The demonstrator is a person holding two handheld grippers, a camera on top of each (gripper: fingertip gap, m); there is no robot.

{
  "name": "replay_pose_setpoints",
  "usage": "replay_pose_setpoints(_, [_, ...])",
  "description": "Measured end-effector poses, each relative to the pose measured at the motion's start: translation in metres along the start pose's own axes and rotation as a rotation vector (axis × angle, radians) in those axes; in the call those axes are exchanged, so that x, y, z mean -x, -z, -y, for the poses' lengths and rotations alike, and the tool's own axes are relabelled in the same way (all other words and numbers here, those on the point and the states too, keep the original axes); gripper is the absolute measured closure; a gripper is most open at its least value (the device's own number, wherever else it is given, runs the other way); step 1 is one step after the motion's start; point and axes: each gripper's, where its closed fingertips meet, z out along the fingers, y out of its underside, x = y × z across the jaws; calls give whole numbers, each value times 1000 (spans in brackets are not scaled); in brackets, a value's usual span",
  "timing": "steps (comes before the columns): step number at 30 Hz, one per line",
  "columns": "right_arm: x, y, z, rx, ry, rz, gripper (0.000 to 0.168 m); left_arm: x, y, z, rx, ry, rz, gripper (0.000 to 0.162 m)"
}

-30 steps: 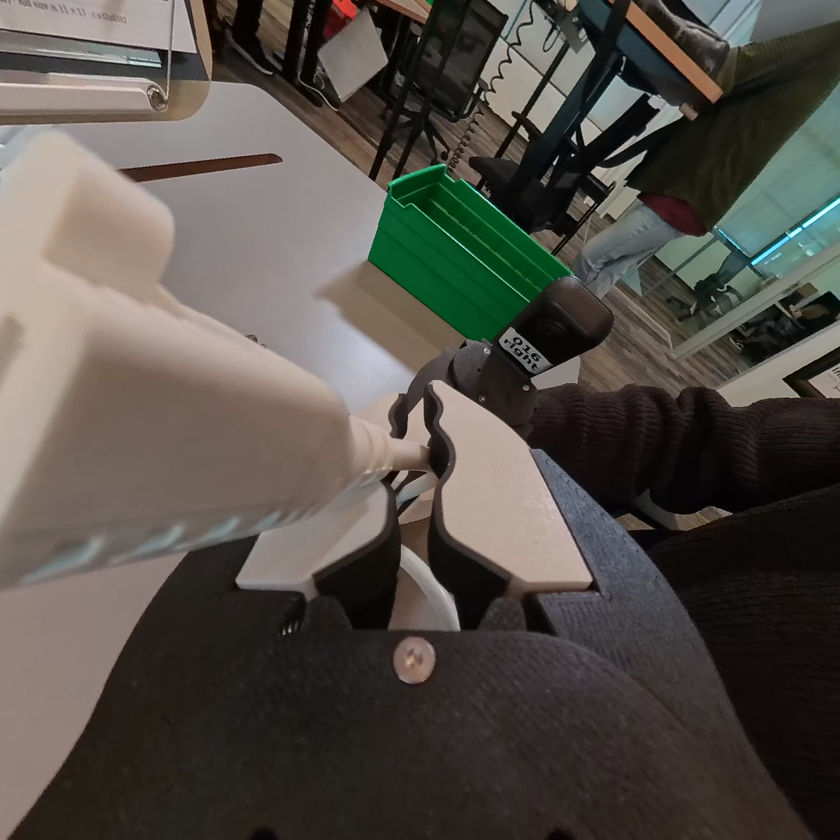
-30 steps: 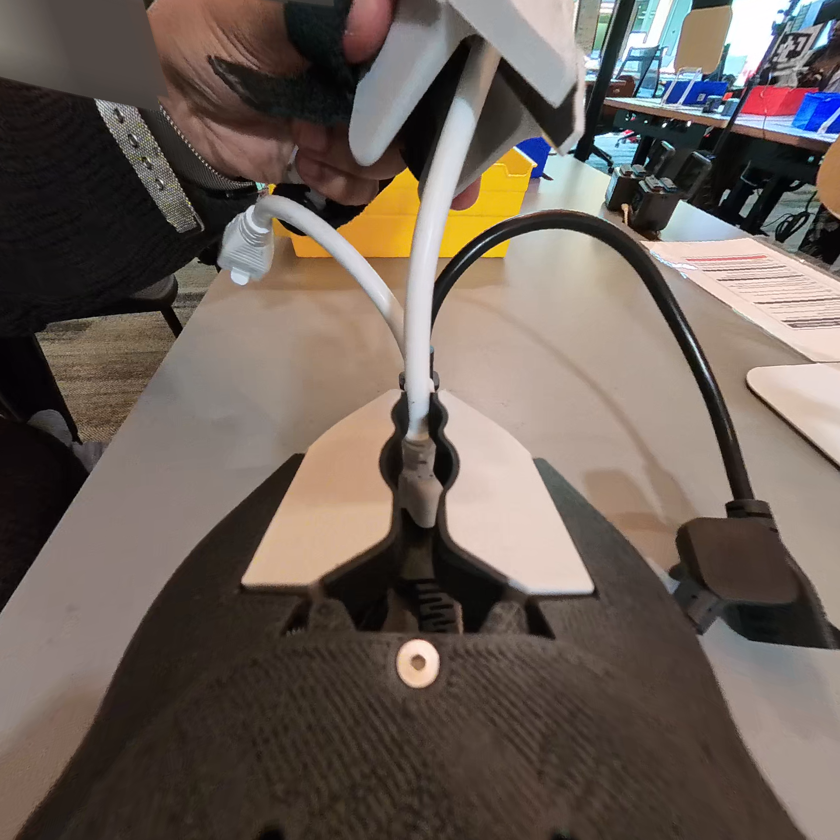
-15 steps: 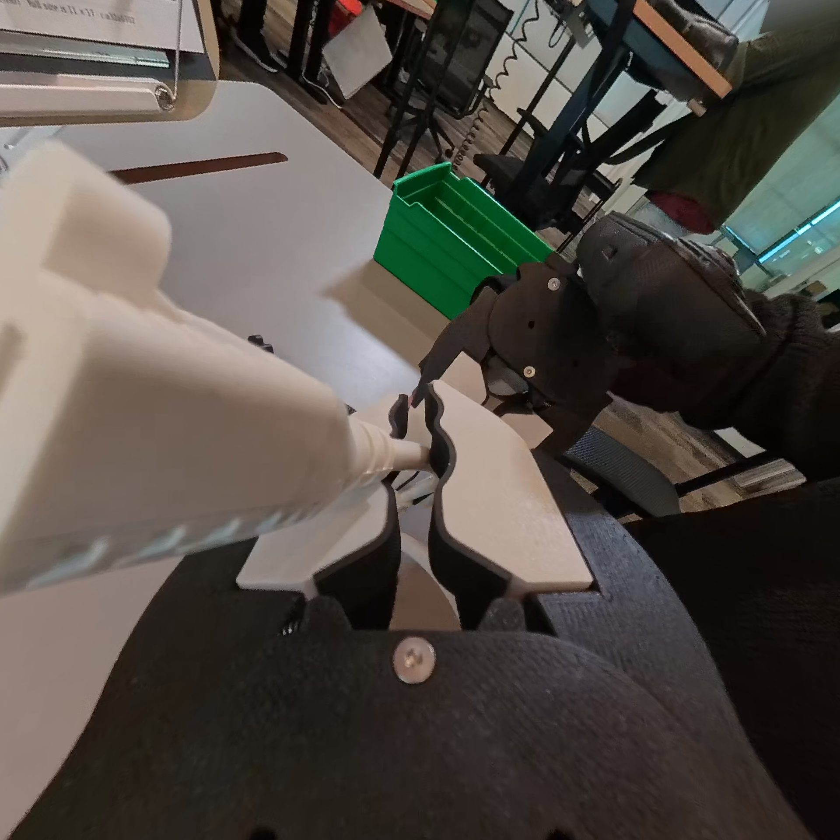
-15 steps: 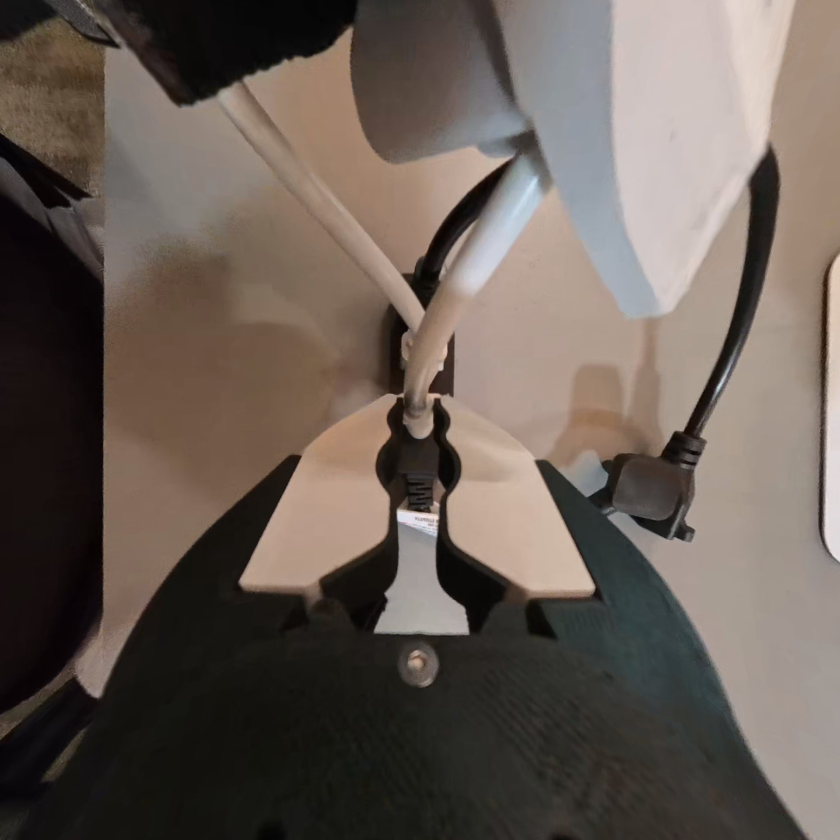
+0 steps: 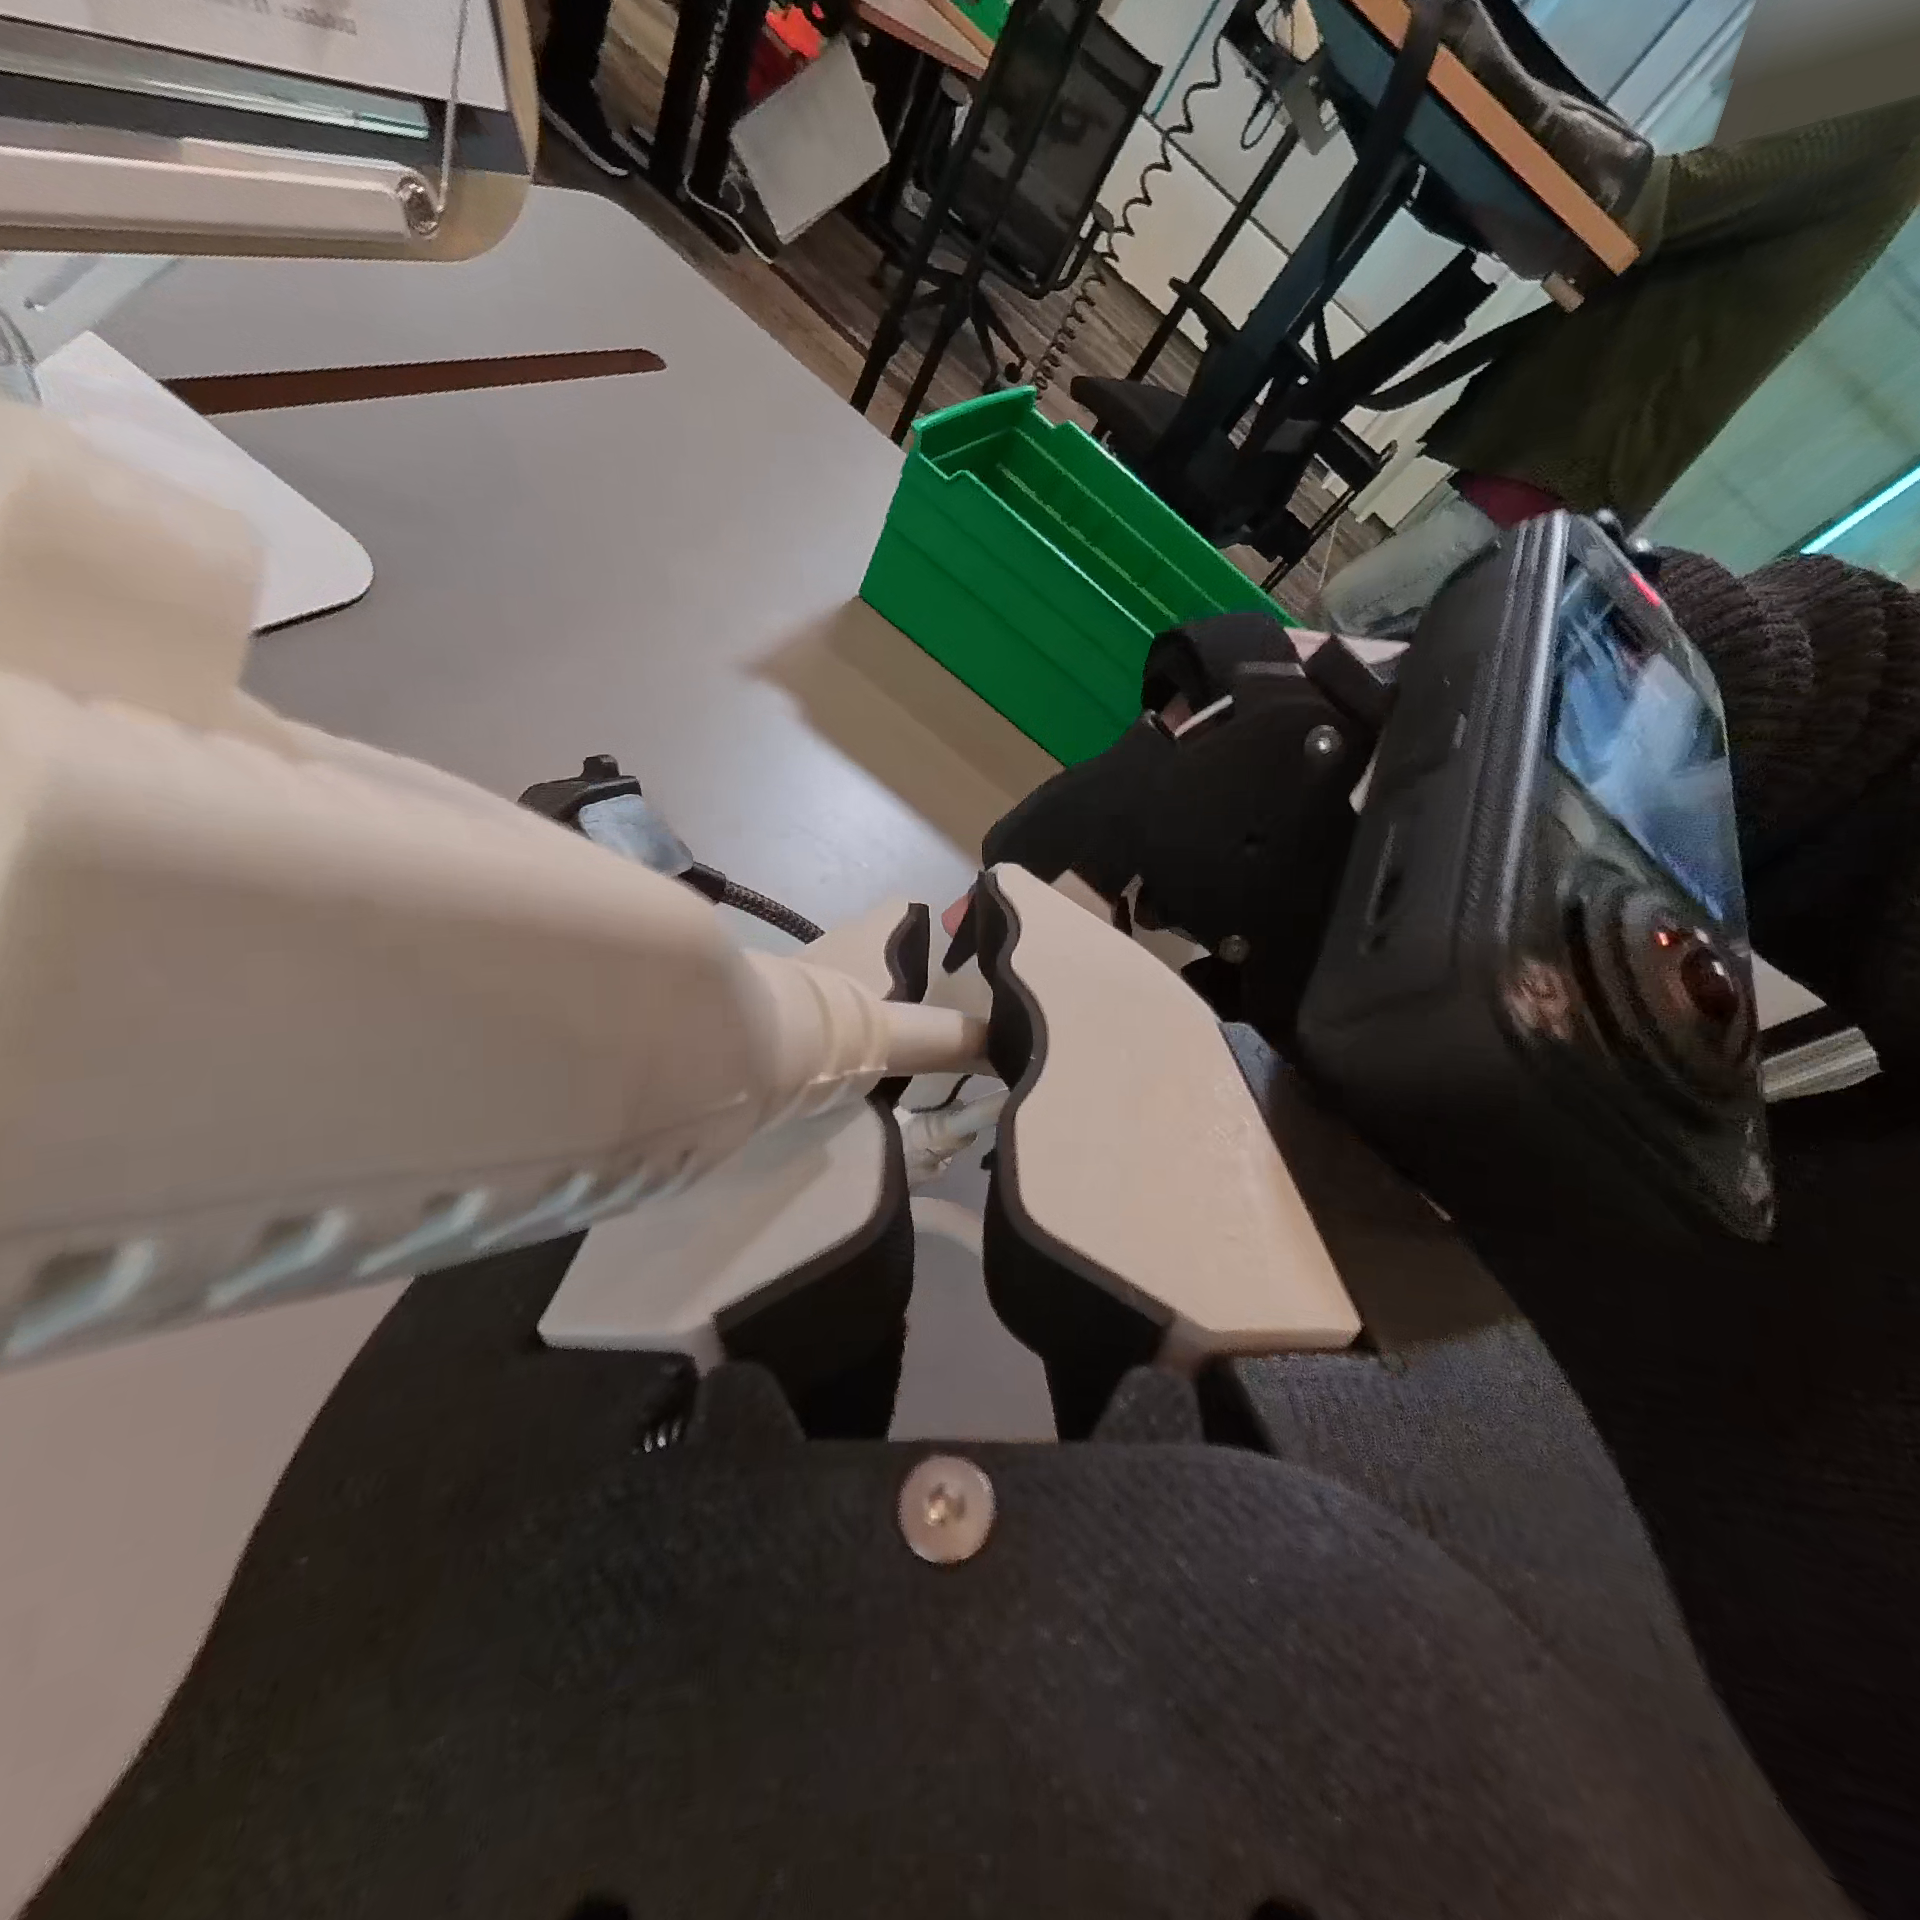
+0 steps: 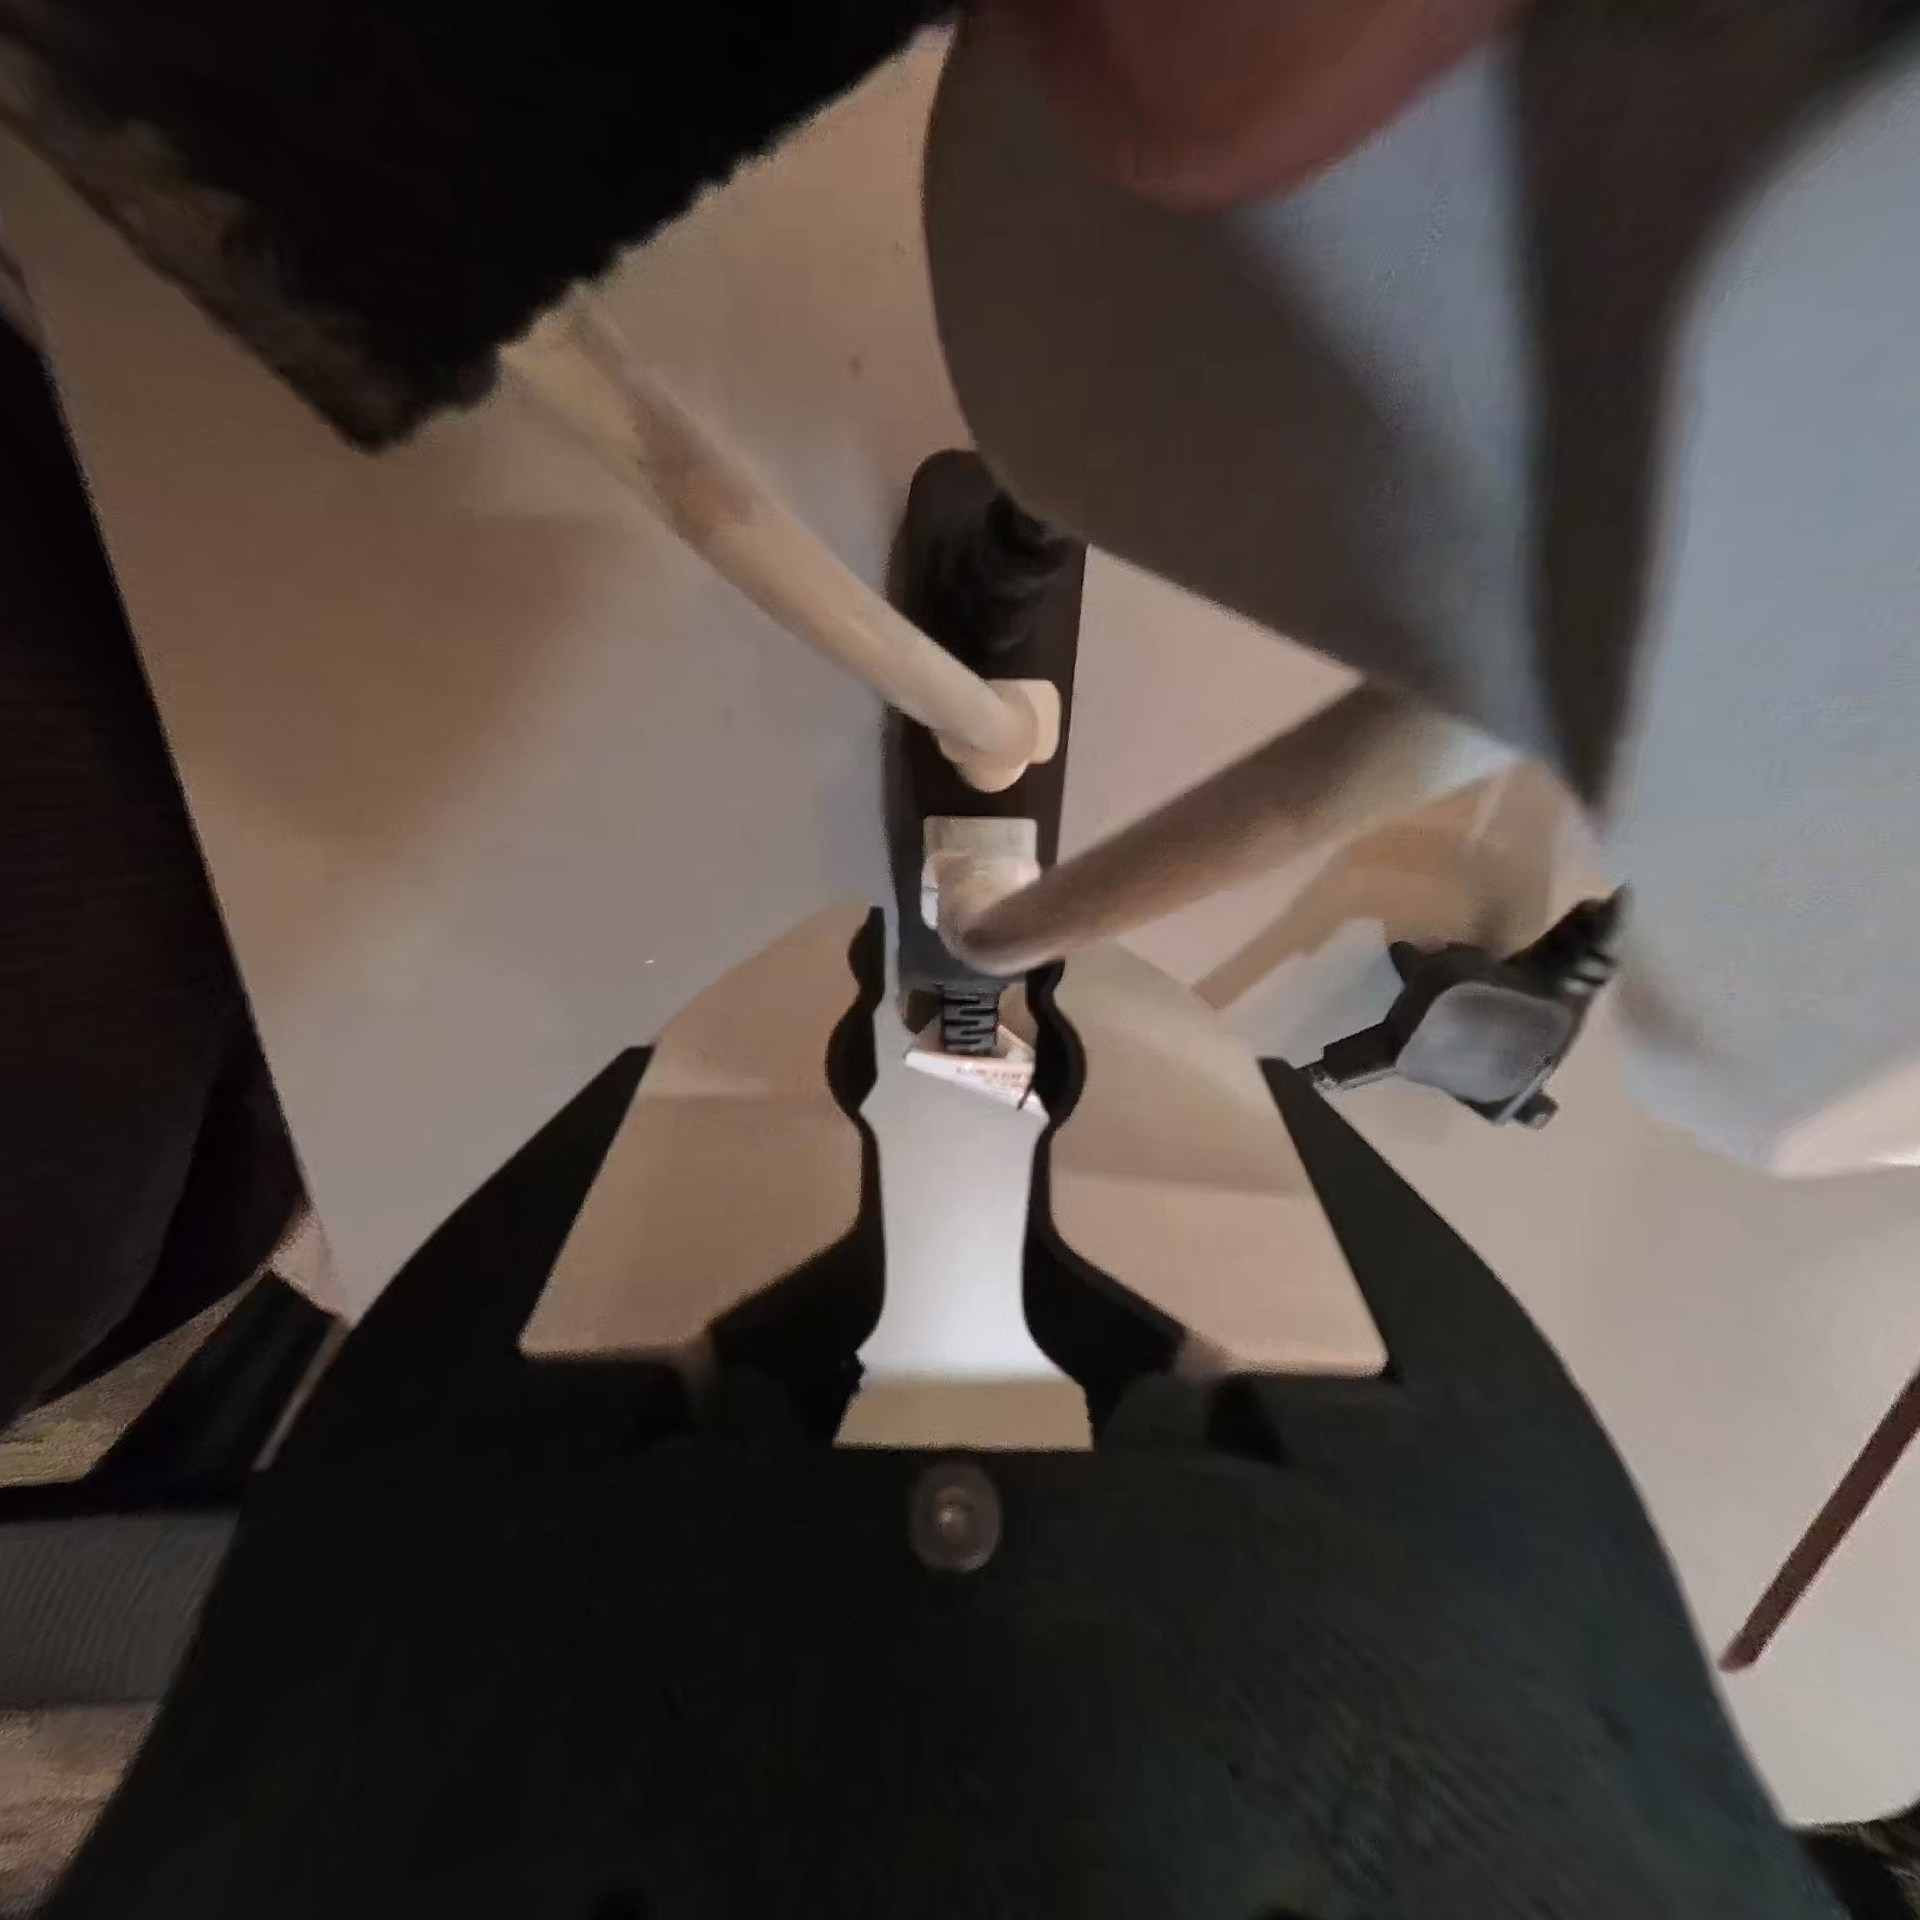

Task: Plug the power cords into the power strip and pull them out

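Left gripper [image 5: 951, 1023] jaws clamping white cord [image 5: 925, 1034], right gripper [image 6: 951, 1023] jaws parted, empty.

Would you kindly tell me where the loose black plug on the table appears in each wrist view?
Left wrist view: the black plug lies left of centre, behind the left gripper's white cord.
Right wrist view: the plug lies right of centre, on the table.
Shared landmark: the table's brown slot.
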Motion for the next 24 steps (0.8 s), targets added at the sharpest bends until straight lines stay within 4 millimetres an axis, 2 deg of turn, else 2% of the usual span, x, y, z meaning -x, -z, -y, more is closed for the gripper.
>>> replay_pose_setpoints(2, [-4,-3,2,-5,32,-30,152,1,0,0,-3,7,-6,150])
replay_pose_setpoints(24, [-5,-8,6,6,22,28,153,10,5,-1,-10,89,-21,151])
